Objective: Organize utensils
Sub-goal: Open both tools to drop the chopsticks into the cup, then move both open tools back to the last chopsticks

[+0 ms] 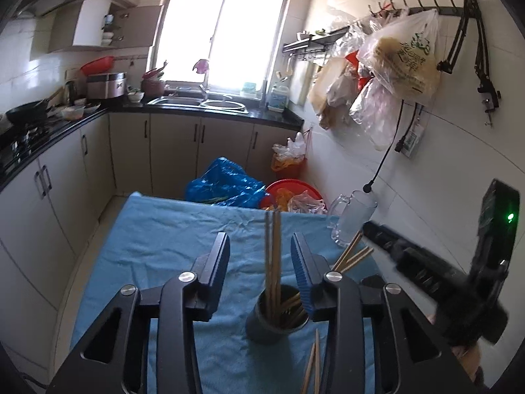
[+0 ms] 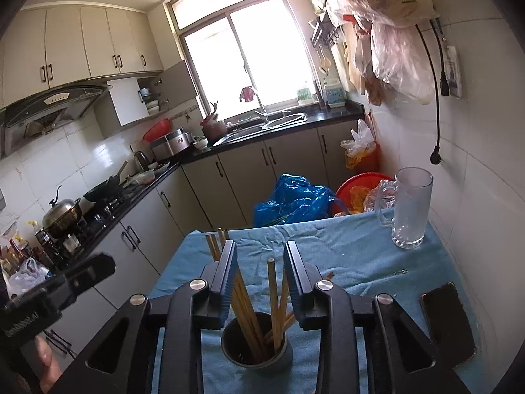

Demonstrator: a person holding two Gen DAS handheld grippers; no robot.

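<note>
Mostly done, I'd say, though not finished. Several wooden chopsticks already stand in the dark round holder on the blue cloth, leaning against its rim at different angles.

From the left wrist view, a few are not in it. A loose pair lies flat on the cloth at about five o'clock from the holder, just beside its base. Another small bunch of sticks shows past the left gripper's right finger, at about one o'clock from the holder; I cannot tell whether those lie on the cloth or lean out of something, as the finger hides their lower ends.

The left gripper hangs above the holder with its jaws apart and nothing between the pads; the upright chopsticks rise through the gap without being pinched. The right gripper is over the holder too, jaws spread, with sticks rising between its blue pads and untouched as far as I can see.

A glass mug stands empty at the far right corner of the cloth, around two o'clock from the holder and well apart from it. A dark phone lies at three o'clock.

My guess is that what remains is picking up the loose sticks and dropping them in with the others.
</note>
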